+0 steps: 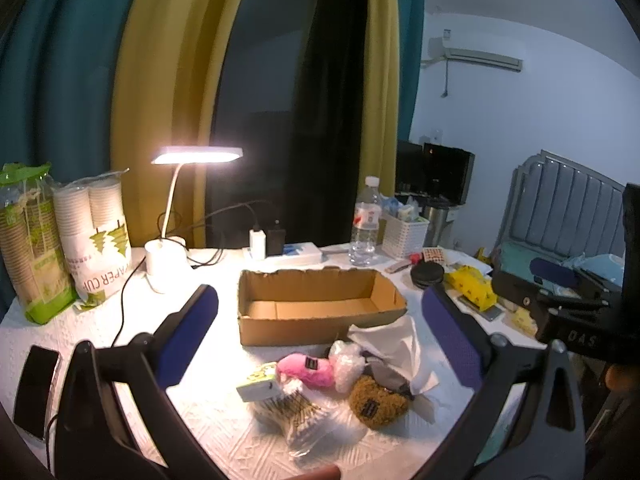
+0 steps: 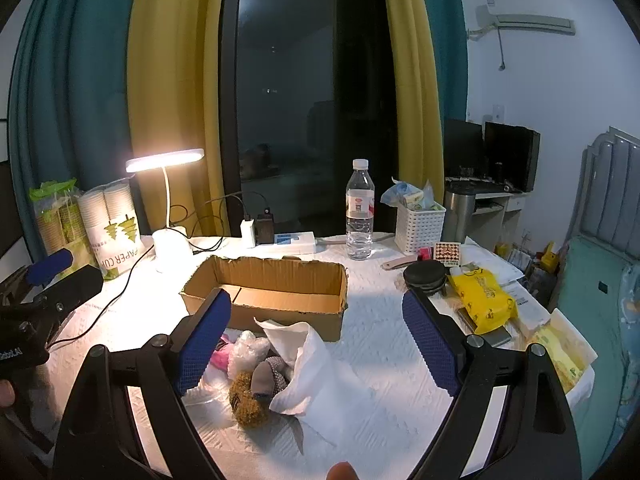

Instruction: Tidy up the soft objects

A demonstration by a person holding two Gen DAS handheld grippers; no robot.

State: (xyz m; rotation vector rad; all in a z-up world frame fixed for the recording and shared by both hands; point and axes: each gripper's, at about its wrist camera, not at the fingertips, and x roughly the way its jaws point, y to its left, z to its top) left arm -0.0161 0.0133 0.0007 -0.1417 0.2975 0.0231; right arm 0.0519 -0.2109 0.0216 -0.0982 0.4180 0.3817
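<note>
Lit desk lamp [image 1: 196, 157], water btl [image 2: 359, 210], paper cups pkg [image 1: 98, 236].

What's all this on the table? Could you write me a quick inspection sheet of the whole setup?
Surface: table under white textured cover.
Job's things: pink plush, brown plush, tissue piled before the empty box.
Clutter: lamp lit, cup packs, bottle, white basket, yellow pack, phone.
Grippers: left hand-held gripper and right hand-held gripper both open, holding nothing.
Cables: black cord across the cover; chargers in power strip.
Surroundings: curtains, dark window, air conditioner.
</note>
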